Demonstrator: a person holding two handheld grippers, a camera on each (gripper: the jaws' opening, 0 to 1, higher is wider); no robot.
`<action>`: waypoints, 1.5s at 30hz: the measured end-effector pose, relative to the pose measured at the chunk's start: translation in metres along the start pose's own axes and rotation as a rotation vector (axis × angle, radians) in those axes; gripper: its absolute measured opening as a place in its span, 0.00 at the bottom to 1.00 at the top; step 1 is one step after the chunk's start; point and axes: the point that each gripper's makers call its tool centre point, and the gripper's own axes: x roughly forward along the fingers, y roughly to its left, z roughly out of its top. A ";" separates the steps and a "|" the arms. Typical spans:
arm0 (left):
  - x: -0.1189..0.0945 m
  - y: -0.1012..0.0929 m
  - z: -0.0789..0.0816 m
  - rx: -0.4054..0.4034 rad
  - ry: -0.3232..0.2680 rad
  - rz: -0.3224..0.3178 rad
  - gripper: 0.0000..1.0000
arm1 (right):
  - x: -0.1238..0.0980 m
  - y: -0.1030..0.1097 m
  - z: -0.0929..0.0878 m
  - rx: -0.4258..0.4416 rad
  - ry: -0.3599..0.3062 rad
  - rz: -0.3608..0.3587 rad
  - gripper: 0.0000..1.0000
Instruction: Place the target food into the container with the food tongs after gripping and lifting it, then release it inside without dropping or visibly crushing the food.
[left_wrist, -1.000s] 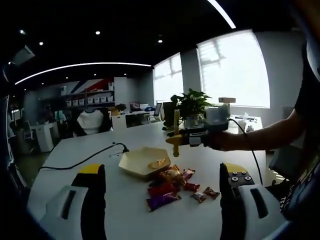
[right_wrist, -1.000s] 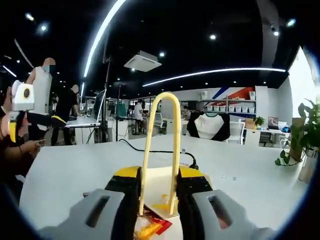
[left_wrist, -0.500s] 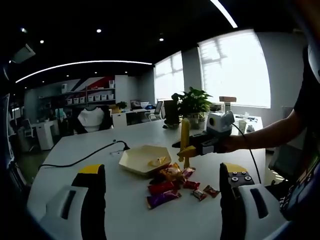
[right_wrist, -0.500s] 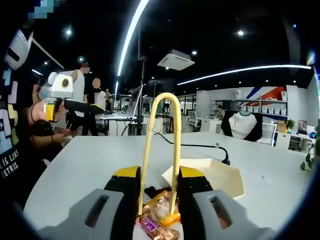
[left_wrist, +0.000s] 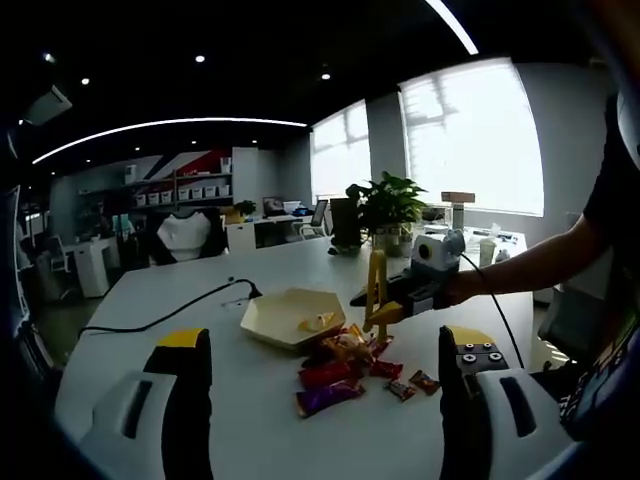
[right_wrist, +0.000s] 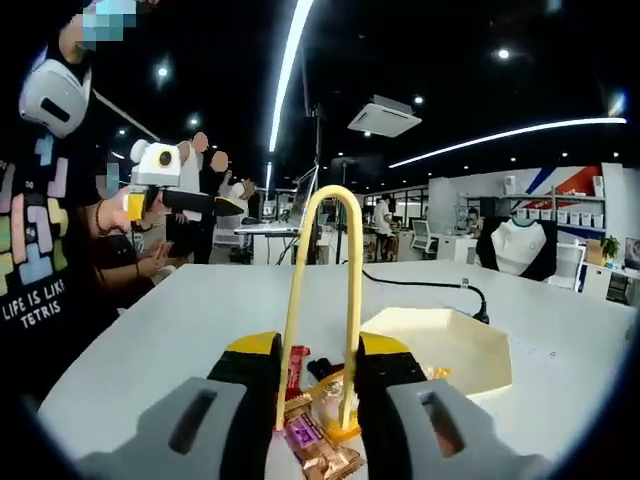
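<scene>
While the right claw (right_wrist: 315, 425) clamps yellow tongs (right_wrist: 322, 300) over wrapped snacks (right_wrist: 318, 440), tips seemingly empty, left claw (left_wrist: 325, 400) wide open, empty.

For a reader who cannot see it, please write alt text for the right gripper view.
The right tool holds yellow food tongs, tips down over a pile of wrapped snacks on a white table. A cream hexagonal container sits just behind the pile.

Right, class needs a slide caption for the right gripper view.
Yellow food tongs clamped in the right gripper reach wrapped snacks beside a cream hexagonal tray.
</scene>
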 end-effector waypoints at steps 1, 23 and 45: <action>0.000 0.000 0.000 0.000 0.001 0.000 1.00 | -0.001 0.003 0.001 0.015 -0.010 0.021 0.26; 0.002 0.006 -0.006 -0.017 0.021 0.008 0.99 | 0.006 0.019 -0.039 0.092 0.130 0.143 0.23; -0.006 0.000 0.006 0.042 -0.035 -0.014 1.00 | 0.010 0.006 -0.042 0.111 0.185 -0.016 0.16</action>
